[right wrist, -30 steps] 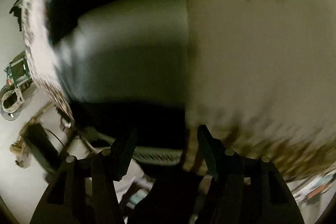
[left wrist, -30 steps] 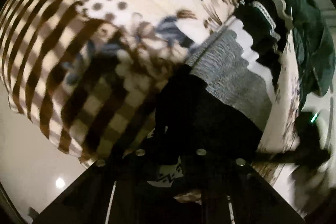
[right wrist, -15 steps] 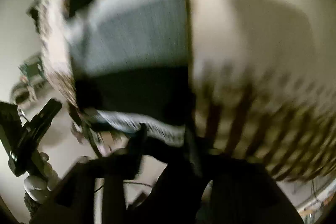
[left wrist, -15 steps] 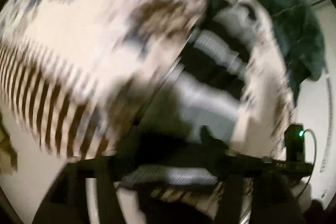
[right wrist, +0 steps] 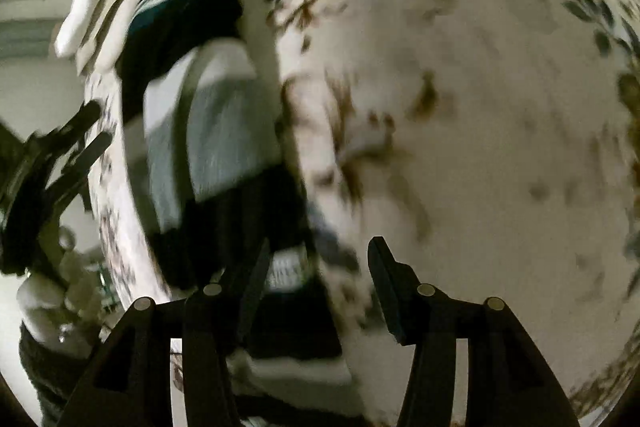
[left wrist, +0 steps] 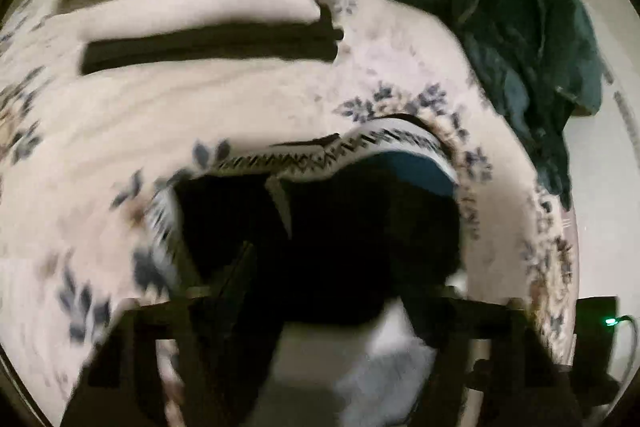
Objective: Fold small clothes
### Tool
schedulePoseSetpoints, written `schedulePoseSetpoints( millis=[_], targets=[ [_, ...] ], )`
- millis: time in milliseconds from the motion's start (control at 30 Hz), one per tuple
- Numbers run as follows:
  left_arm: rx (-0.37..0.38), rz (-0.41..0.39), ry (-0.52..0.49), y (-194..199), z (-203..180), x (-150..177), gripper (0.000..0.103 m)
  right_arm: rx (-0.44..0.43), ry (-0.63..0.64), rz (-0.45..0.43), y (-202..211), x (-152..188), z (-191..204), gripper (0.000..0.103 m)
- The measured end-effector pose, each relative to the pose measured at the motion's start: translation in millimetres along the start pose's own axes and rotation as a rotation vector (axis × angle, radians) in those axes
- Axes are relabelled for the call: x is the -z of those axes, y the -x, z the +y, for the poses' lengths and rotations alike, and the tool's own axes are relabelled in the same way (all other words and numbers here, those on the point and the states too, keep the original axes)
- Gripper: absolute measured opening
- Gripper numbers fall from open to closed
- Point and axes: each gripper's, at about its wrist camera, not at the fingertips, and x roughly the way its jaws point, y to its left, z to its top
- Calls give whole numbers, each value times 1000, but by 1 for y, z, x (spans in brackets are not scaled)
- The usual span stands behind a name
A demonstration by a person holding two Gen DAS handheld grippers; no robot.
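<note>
"How did the left gripper (left wrist: pixel 320 263) stand?"

"Clenched, low in its own view. A dark garment (left wrist: pixel 360 219) was bunched right at its tips, but the blur hid whether any cloth was pinched. The right gripper (right wrist: pixel 316 259) stood part open, its jaws having just been closing a little. A strip of patterned waistband (right wrist: pixel 286 267) lay between them, beside the left finger, with nothing pressing on it."

"And where was that garment?"

"On the flowered bedspread (left wrist: pixel 200 115), in the lower middle of the left view, its waistband (left wrist: pixel 340 151) arching over the top. Further out were a stack of folded pieces (left wrist: pixel 192 3) at upper left and a heap of green cloth (left wrist: pixel 500 7) at upper right."

"How would it likely handle?"

"Light, limp and thin, by the look of it. It would sag and slide off a loose pinch. The waistband seemed the firmest part, so a hold at each end of it looked best."

"Was there any writing?"

"None readable. The waistband showed only a zigzag pattern, and no label could be made out."
</note>
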Motion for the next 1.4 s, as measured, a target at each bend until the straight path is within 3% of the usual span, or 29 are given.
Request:
schedulePoseSetpoints(
  millis=[167, 200, 233, 300, 333, 400, 500, 567, 600, 700, 800, 867, 900, 1000, 1033, 1100, 1167, 1233, 1267, 1300, 1333, 1367, 1400],
  targets=[
    [128, -25, 64, 25, 29, 12, 6, -40, -77, -24, -13, -31, 7, 53],
    [152, -35, 99, 29, 40, 10, 16, -47, -82, -27, -16, -34, 9, 53],
    [155, -48, 129, 32, 49, 9, 36, -59, -86, -32, -19, -39, 13, 53],
    [199, -80, 227, 36, 73, 12, 64, -75, -95, -44, -31, -43, 22, 53],
    [225, -83, 265, 31, 81, 10, 64, -80, -100, -50, -33, -48, 25, 53],
    [231, -44, 302, 12, 89, 5, 64, -85, -119, -60, -37, -56, 29, 53],
    [178, 17, 218, -17, 73, -6, 61, -90, -142, -61, -43, -66, 33, 53],
    [115, -3, 145, -20, 59, -8, 10, -92, -147, -61, -48, -71, 34, 53],
    [106, -9, 122, -17, 55, -8, 0, -89, -146, -59, -51, -73, 37, 53],
    [106, -136, 102, 16, 54, -4, 0, -85, -146, -53, -58, -80, 44, 53],
    [109, -213, 163, 42, 72, -1, 0, -93, -137, -68, -62, -86, 49, 49],
    [98, -222, 205, 43, 87, -2, 0, -131, -107, -78, -60, -85, 48, 15],
    [144, -203, 223, 39, 93, -3, 0, -133, -94, -88, -57, -83, 49, 2],
    [71, -210, 198, 36, 94, -7, 0, -81, -30, -113, -55, -84, 66, 2],
    [82, -196, 202, 33, 95, -9, 0, -65, -24, -121, -53, -84, 69, 2],
    [181, -140, 268, 24, 101, -11, 3, -39, -18, -141, -51, -85, 74, 2],
    [238, -77, 282, 11, 96, -12, 18, -63, -50, -115, -53, -87, 71, 3],
    [247, -19, 237, -1, 84, -11, 57, -113, -88, -76, -58, -90, 64, 3],
    [215, 25, 207, -10, 77, -10, 56, -119, -101, -72, -60, -90, 63, 4],
    [190, 47, 189, -15, 73, -8, 53, -118, -109, -65, -62, -90, 60, 12],
    [152, 45, 159, -23, 66, -6, 29, -116, -112, -57, -61, -89, 54, 24],
    [119, 26, 138, -24, 62, -4, 2, -108, -125, -47, -65, -89, 53, 30],
    [103, 4, 122, -20, 59, -4, 3, -105, -130, -43, -66, -89, 51, 39]
  ],
)
